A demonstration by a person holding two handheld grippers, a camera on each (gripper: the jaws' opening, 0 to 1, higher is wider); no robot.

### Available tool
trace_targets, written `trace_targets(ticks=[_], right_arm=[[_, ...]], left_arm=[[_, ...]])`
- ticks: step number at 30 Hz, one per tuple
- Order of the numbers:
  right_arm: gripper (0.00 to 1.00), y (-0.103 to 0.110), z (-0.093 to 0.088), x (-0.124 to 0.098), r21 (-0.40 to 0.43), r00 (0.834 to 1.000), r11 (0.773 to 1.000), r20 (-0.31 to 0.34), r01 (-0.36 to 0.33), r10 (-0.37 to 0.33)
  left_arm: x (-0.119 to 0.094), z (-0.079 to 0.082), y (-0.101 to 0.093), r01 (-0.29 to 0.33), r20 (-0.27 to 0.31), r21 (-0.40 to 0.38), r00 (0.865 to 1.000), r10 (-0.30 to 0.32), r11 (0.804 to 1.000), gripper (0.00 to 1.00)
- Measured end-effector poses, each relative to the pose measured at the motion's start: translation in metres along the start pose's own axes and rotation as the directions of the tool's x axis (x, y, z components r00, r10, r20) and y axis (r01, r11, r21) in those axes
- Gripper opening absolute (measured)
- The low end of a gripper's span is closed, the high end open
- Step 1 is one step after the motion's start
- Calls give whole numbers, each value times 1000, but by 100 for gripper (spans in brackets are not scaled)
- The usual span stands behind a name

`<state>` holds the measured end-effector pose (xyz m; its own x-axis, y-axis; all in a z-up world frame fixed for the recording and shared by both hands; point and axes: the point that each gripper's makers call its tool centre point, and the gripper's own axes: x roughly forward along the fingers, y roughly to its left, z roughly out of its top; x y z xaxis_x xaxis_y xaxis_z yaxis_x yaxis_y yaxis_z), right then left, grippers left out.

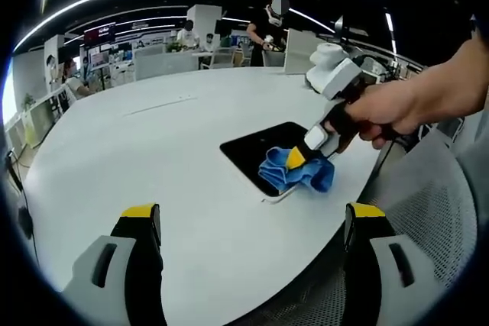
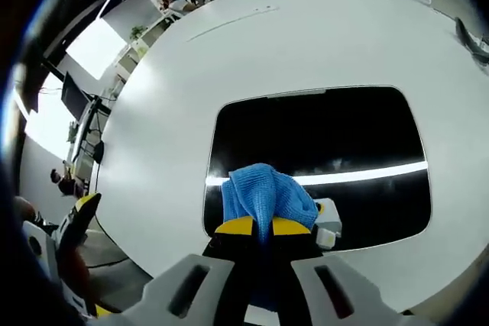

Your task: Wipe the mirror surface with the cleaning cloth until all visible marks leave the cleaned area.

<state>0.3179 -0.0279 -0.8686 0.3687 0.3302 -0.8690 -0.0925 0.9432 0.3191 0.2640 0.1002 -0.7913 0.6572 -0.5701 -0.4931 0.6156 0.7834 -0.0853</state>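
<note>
A dark rectangular mirror [image 1: 256,150] [image 2: 321,150] lies flat on the white table [image 1: 153,158] [image 2: 321,36]. A bunched blue cleaning cloth [image 1: 294,173] [image 2: 263,192] rests on the mirror's near edge. My right gripper [image 2: 256,227] is shut on the cloth and presses it onto the glass; it enters the left gripper view from the right, held by a hand [image 1: 382,112]. My left gripper [image 1: 252,223] hovers open over the table in front of the mirror, holding nothing. A bright light strip reflects across the mirror.
The table's rounded edge [image 1: 336,227] runs close to the mirror, with a grey mesh chair [image 1: 428,211] beyond it. People and desks stand far off at the back [image 1: 267,24]. My left gripper's yellow tip [image 2: 84,204] shows at the lower left.
</note>
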Motion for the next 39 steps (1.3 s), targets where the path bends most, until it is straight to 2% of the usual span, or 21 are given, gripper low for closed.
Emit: trace_targets(ticks=[21,39], right_arm=[[0,30,3,12,-23,999,999,-16,-45,45],[0,31,3,11,-35,998,998,-27,-59,58]], left_arm=[[0,-1,1,0,-4,-5,1000,0,1000,99],[1,0,1,-4,-2,-13,1000,4,1000,99]])
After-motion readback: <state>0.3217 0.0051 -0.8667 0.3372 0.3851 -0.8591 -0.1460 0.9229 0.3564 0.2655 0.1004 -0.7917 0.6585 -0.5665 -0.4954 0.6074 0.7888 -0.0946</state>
